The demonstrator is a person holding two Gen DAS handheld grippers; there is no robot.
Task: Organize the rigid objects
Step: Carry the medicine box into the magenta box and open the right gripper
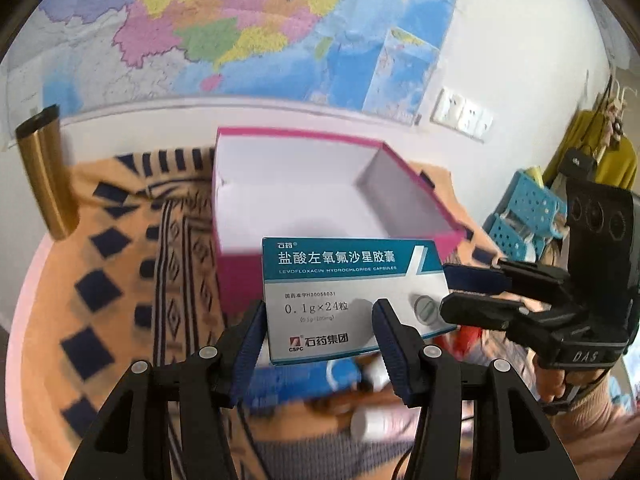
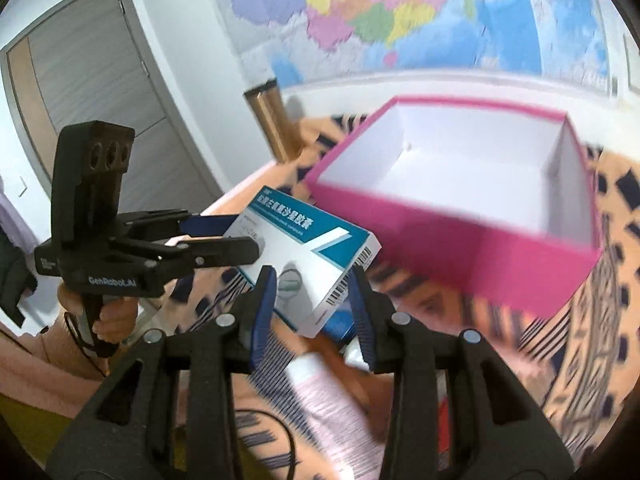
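We hold the medicine carton (image 1: 352,296) in the air just in front of the pink box (image 1: 320,200), with both tools on it at once. The left gripper (image 1: 320,320) pinches the carton's near end between its ribbed blue pads (image 1: 252,332), and the right gripper (image 2: 312,292) pinches the adjoining end. In the left view the right gripper's jaws meet the carton's right edge. We judge this double hold to be a handover or a squaring-up, so that the flat carton can go level over the box's near wall (one tool alone might let it tilt).

The carton is thin printed card, glossy, teal and white, with crisp edges and a barcode on its short side. The pink box is stiff board, open at the top, matt white inside, and nothing shows in it. It stands on a patterned cloth (image 1: 120,280) of orange and navy diamonds. Beneath the carton lie blurred white bottles (image 1: 372,420), too smeared for us to describe.
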